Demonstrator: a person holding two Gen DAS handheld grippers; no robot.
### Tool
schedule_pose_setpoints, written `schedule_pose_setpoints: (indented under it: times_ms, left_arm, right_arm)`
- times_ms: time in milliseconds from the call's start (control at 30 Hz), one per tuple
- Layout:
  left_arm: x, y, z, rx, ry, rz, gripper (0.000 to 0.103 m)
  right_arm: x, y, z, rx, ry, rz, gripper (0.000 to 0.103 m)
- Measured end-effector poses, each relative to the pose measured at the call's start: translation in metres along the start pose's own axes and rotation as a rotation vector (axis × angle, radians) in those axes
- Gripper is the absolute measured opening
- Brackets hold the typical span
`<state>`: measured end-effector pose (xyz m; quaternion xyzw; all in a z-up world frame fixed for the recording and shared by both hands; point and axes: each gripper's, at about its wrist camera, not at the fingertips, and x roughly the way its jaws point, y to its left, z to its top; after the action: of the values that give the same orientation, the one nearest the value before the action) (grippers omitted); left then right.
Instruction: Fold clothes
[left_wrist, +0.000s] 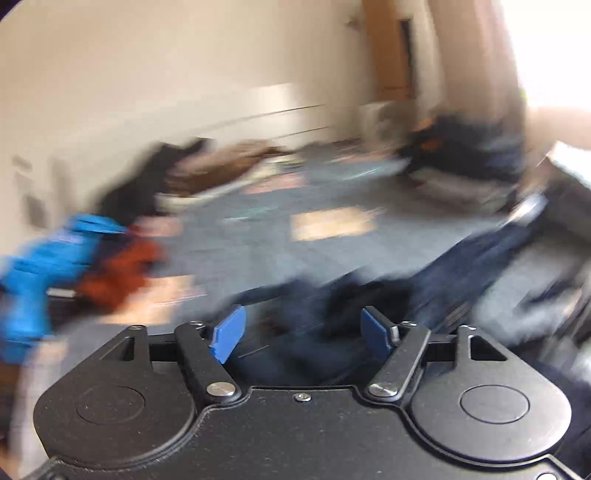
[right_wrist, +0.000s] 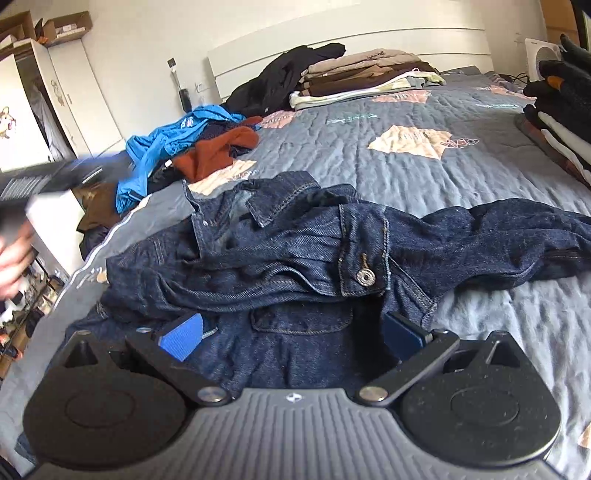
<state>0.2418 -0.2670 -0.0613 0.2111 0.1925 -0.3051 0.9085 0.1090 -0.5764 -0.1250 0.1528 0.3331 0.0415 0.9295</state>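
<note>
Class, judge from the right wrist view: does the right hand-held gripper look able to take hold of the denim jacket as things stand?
Probably yes. The right hand-held gripper stands open right over the denim jacket, its blue pads astride a fold of the cloth, with nothing lying between them and the fabric.

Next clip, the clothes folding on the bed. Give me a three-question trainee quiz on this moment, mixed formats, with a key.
1. True or false: the denim jacket lies neatly folded on the bed.
2. Which garment lies directly against the rust-coloured top? A) a bright blue one B) a yellow one C) a white one
3. Fill in: the fingers of the right gripper stand ____, with denim between them.

Key
1. False: it is crumpled and spread out.
2. A: the blue garment.
3. Apart; the pads do not visibly press on the cloth.
</note>
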Motion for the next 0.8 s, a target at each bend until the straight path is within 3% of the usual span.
schedule_pose_setpoints:
  times_ms: [233,400,600,700,800]
  left_arm:
    - [-0.024,0.004,-0.111,0.192,0.118,0.306,0.069]
    - [0.004,-0.016,-0.161,0.382,0.141,0.367,0.069]
    - [0.055,-0.032,-0.189,0.614,0.120,0.400,0.068]
    - [0.075,-0.029,-0.201,0.665,0.128,0.378,0.067]
    - [0.082,-0.011,-0.197,0.629,0.094,0.381,0.067]
  right_arm:
    - [0.011,0.023,0.006,0.022,-0.023,-0.027,0.103]
    - [0.024,0.045,0.011,0.050,-0.043,-0.028,0.103]
    - [0.039,0.074,0.006,-0.023,-0.021,-0.014,0.103]
    - [0.045,0.084,0.002,-0.056,-0.002,-0.009,0.103]
    - [0.049,0.086,0.000,-0.067,0.013,-0.001,0.103]
